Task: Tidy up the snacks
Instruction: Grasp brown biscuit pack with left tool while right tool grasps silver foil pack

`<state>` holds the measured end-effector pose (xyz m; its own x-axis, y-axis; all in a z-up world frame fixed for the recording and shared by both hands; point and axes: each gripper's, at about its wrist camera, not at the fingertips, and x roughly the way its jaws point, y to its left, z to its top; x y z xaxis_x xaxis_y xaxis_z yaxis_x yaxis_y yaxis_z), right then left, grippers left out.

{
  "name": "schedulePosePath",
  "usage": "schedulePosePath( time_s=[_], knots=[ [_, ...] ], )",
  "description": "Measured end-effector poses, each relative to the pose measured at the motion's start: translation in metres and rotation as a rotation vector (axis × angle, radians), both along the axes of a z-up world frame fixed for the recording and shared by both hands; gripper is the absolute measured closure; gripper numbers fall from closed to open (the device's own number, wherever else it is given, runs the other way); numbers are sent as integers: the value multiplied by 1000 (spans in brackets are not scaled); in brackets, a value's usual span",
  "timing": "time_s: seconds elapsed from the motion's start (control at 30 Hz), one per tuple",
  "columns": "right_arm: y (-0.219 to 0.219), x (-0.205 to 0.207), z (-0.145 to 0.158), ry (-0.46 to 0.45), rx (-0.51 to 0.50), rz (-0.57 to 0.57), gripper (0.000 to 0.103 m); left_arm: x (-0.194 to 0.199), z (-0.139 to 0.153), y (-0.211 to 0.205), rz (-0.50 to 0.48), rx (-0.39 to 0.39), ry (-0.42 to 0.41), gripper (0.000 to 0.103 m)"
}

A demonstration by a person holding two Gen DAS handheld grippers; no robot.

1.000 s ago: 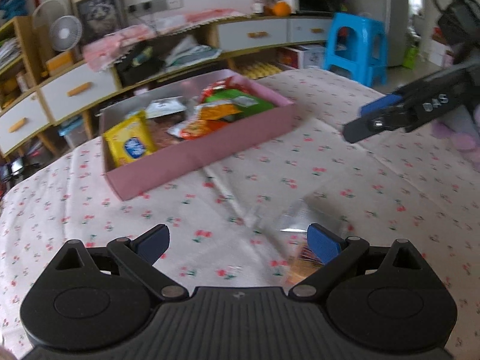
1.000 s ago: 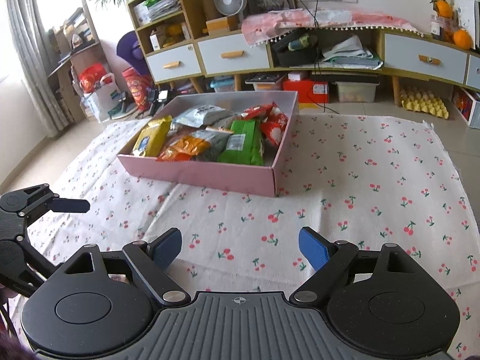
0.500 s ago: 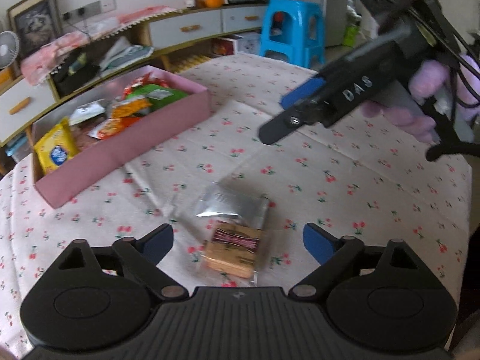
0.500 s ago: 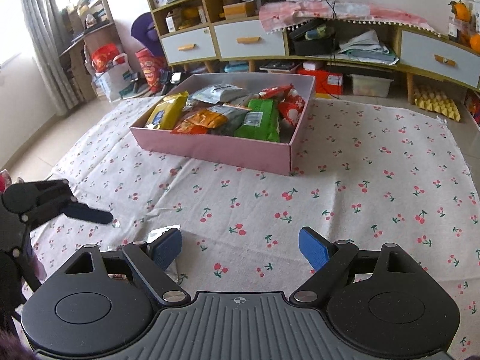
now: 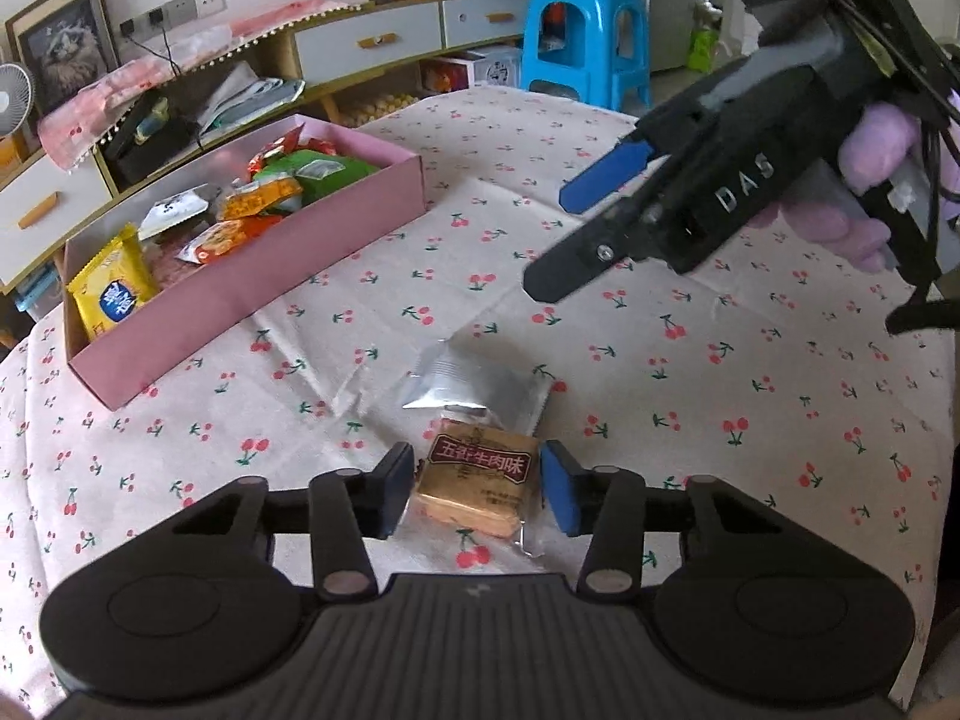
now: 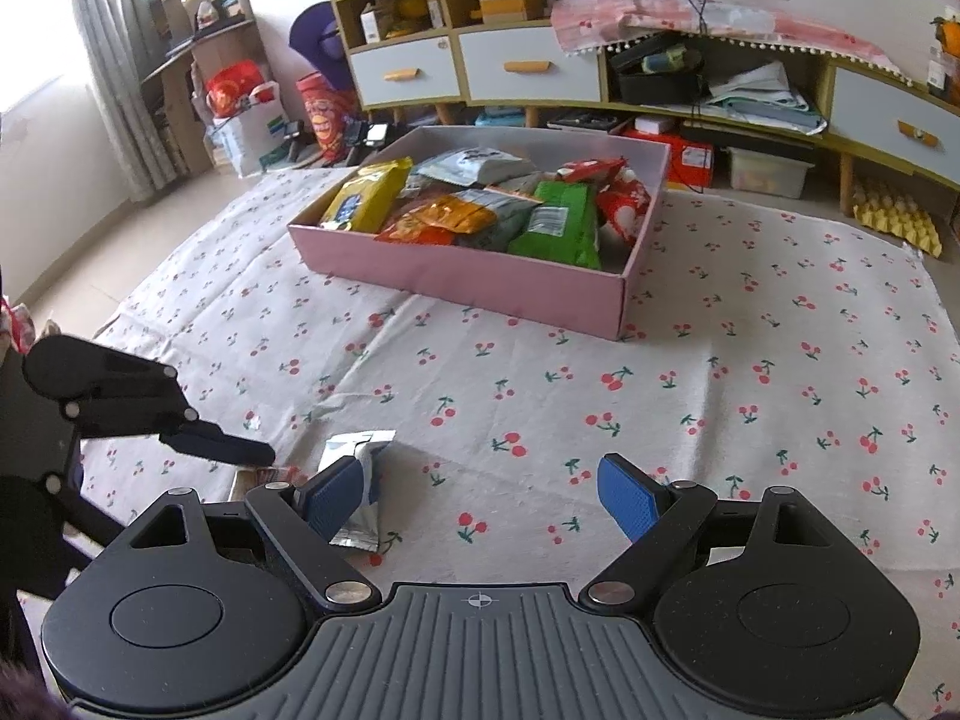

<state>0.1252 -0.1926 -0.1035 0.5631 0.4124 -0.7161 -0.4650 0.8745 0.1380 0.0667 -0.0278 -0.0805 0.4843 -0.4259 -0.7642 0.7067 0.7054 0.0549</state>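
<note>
**Cracker pack between the pads, plenty of ways to fumble it**

Far left: pink box on the cherry tablecloth, already heaped with snack bags, yellow pack propped at the near end. Little flat space left, so anything dropped on top could slide back out over the low wall.

Middle: left gripper closing around the cracker pack, pads right beside its edges, contact too close to call. Crinkly silver wrapper end sticking out in front, loose. Slippery film plus a grip on the short sides only, so a likely tilt or slip on lifting. Too hard a squeeze, crumbled crackers.

Right: right gripper spread wide, holding nothing, hovering low just past the pack. Close enough to bump the left one or snag the wrapper on the way up.
</note>
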Motion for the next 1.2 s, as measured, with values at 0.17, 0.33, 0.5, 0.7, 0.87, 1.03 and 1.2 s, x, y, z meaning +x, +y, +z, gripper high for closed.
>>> schedulePosePath(
  time_s=[0.17,0.33,0.5,0.7,0.87,1.03,1.2],
  knots=[
    [8,-3,-2,-1,-21,34,16,1,2,5,12,18,-23,61],
    [20,-7,-6,2,-46,77,16,6,5,15,56,25,-44,61],
    [34,-11,-11,2,-76,121,16,13,6,27,112,37,-50,61],
    [49,-16,-17,3,-108,161,16,19,4,37,181,63,-58,61],
    [60,-19,-23,1,-131,185,16,20,2,44,186,49,-40,48],
    [70,-22,-27,-10,-151,205,16,19,-3,43,166,68,-22,45],
    [76,-24,-29,-25,-164,215,17,24,-3,49,181,49,13,44]
  ],
)
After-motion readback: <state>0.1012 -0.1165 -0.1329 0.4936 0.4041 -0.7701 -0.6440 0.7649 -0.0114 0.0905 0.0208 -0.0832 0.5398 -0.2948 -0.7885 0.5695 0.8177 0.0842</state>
